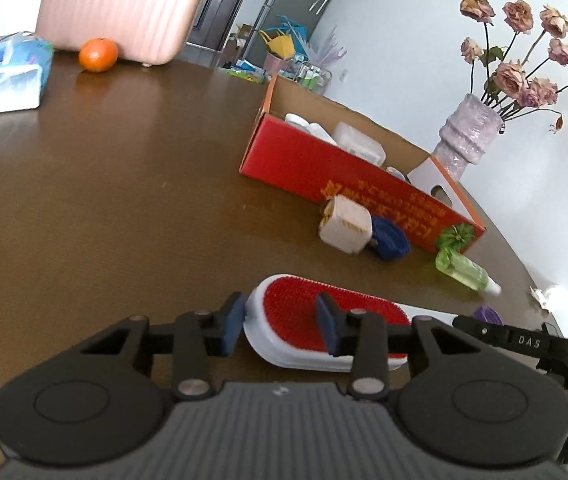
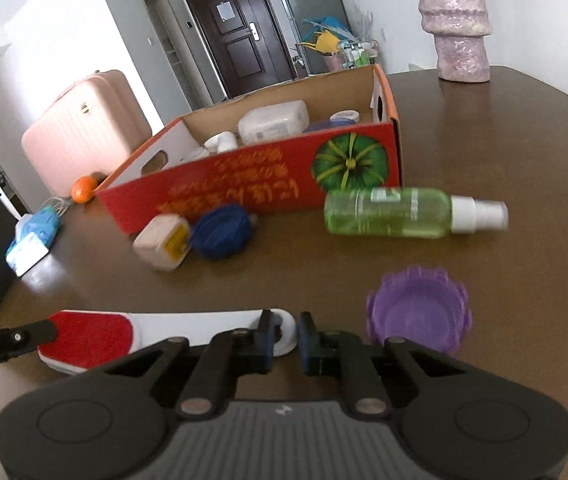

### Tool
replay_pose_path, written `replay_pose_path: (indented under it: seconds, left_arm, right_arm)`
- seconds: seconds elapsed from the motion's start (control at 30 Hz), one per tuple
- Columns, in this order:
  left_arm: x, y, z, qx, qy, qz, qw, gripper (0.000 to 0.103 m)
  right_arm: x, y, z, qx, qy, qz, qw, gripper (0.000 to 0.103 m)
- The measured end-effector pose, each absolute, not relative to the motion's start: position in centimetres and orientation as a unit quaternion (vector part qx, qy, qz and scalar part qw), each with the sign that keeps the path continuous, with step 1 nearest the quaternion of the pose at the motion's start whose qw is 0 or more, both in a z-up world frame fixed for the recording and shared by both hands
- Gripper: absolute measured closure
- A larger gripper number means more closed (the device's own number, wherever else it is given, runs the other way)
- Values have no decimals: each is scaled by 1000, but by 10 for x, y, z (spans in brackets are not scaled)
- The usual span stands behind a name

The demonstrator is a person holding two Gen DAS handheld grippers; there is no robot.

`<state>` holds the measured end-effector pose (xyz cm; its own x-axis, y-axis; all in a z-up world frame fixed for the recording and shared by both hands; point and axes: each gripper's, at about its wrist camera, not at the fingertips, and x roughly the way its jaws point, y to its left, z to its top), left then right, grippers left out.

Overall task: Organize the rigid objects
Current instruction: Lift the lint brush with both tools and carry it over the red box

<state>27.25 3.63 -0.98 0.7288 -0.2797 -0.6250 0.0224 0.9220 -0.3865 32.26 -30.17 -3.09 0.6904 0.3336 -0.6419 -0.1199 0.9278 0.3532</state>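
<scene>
A red-and-white lint brush (image 1: pixel 304 320) lies on the brown table (image 1: pixel 103 200). My left gripper (image 1: pixel 279 326) is open with its jaws on either side of the brush's red head. In the right wrist view the brush (image 2: pixel 131 332) lies at lower left, and my right gripper (image 2: pixel 286 338) stands open, narrowly, at its white handle end. A red cardboard box (image 2: pixel 251 184) holds several white containers. Before it lie a beige cube box (image 2: pixel 161 242), a blue lid (image 2: pixel 219 230), a green spray bottle (image 2: pixel 396 212) and a purple lid (image 2: pixel 418 314).
A lilac vase (image 1: pixel 466 142) with dried roses stands at the table's far right. An orange (image 1: pixel 98 54), a tissue pack (image 1: pixel 7 74) and a pink suitcase (image 1: pixel 123 4) are at the far left. The table edge curves along the right.
</scene>
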Motion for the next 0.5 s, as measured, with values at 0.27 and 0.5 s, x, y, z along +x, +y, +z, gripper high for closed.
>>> replay_pose_path:
  seconds: [0.27,0.5]
  left_arm:
    - [227,27,5,-162,349,-75,920,64]
    - [212,14,20,-151,335,-86,926,64]
  right_arm:
    - [255,-309,-22,159,346,130,916,91]
    - [226,-324,-7,169,326,123,922,91]
